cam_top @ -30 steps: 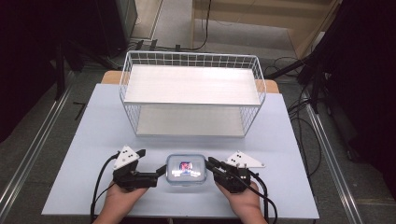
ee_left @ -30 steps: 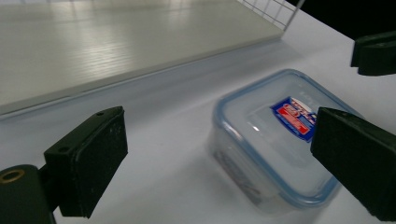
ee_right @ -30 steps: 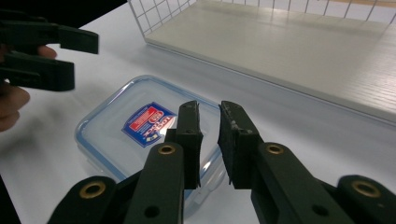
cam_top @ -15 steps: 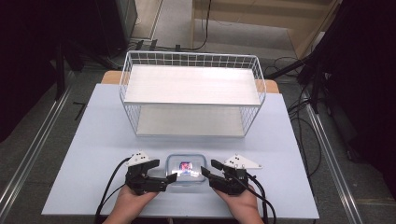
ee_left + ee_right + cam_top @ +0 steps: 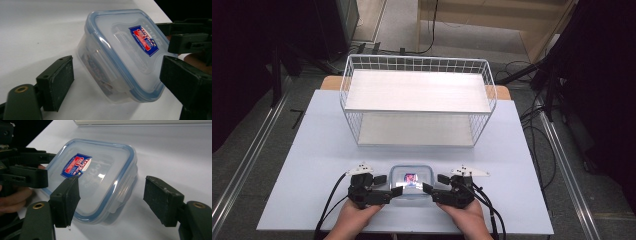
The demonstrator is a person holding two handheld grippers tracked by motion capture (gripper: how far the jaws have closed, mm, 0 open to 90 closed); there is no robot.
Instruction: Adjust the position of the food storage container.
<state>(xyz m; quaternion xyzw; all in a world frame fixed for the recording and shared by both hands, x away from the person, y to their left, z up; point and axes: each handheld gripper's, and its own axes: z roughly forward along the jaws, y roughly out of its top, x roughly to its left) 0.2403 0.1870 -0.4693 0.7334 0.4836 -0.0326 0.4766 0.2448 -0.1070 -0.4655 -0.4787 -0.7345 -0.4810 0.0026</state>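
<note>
From above, the clear plastic box with a blue-rimmed lid [image 5: 411, 181] sits on the pale counter [image 5: 312, 165] between both claws. The left claw [image 5: 117, 77] has just been closing and the right claw [image 5: 112, 205] opening; close up, each stands apart around a corner, pads not pressing.

Glossy clear plastic box [image 5: 117, 62], matt white table [image 5: 312, 150], white wire basket [image 5: 417, 65], worn matt-black claw pads [image 5: 162, 200].

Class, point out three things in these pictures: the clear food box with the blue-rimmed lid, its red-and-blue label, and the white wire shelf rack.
food box [image 5: 110, 202]: right gripper view, on its side latch.
label [image 5: 144, 40]: left gripper view, middle of the sticker.
wire shelf rack [image 5: 417, 90]: high view, on its upper board.
</note>
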